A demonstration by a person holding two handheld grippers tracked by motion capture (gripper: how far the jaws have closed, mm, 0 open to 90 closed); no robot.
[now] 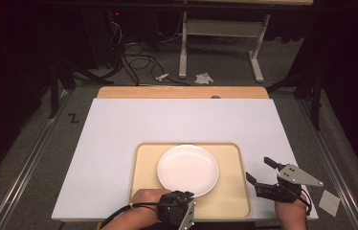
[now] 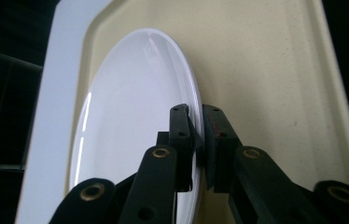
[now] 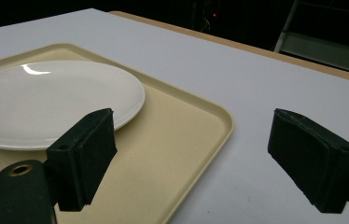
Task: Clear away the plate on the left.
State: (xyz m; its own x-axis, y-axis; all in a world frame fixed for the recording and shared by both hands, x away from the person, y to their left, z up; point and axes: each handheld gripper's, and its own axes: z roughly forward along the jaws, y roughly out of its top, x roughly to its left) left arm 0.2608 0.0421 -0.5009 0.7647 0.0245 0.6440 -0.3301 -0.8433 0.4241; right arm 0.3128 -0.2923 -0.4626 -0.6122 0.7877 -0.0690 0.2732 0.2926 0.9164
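White, the plate lies on the tray, and the left gripper has its jaws pinched onto the rim nearest it. The right gripper hangs with jaws spread wide and empty just past the tray's edge, over the table, with the plate off to its left.

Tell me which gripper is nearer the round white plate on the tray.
Left. The left gripper is shut on the near rim of the round white ceramic plate. The right gripper is open beside the beige plastic tray, off to the plate's right.
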